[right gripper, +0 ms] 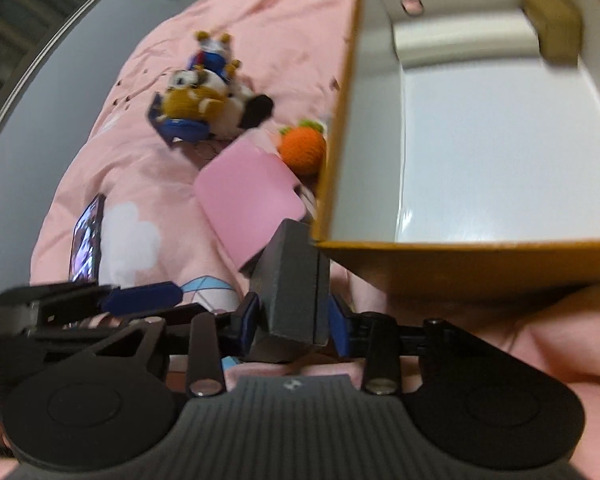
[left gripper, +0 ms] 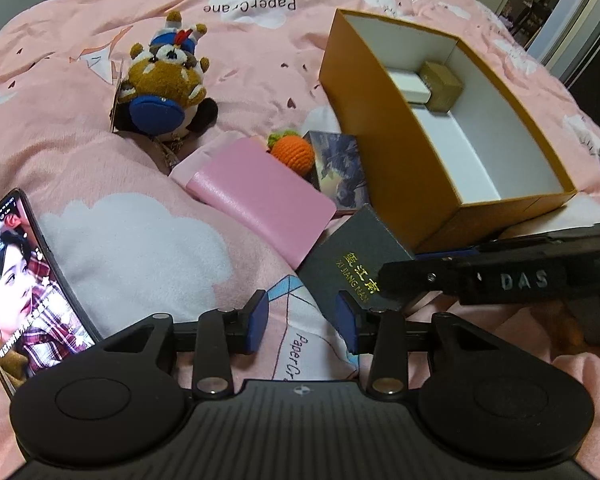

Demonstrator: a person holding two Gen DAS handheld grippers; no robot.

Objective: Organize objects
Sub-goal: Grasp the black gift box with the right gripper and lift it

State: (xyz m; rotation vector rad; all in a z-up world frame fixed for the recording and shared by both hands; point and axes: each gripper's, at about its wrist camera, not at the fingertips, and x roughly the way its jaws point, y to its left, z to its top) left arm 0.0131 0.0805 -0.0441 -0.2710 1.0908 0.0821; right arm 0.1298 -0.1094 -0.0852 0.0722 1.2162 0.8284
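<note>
An open orange box (left gripper: 348,76) with a white inside stands on the pink bedspread; a small brown box (left gripper: 442,84) and a white box (left gripper: 410,84) lie at its far end. It also shows in the right wrist view (right gripper: 460,258). My right gripper (right gripper: 294,320) is shut on a dark grey box (right gripper: 292,280) with gold lettering (left gripper: 344,256), just in front of the orange box's near corner. My left gripper (left gripper: 302,320) is open and empty, low over the bedspread next to the grey box.
A pink wallet (left gripper: 260,196), an orange crochet ball (left gripper: 292,152), a picture box (left gripper: 340,168) and a brown plush toy (left gripper: 164,84) lie left of the orange box. A lit phone (left gripper: 16,288) lies at the left.
</note>
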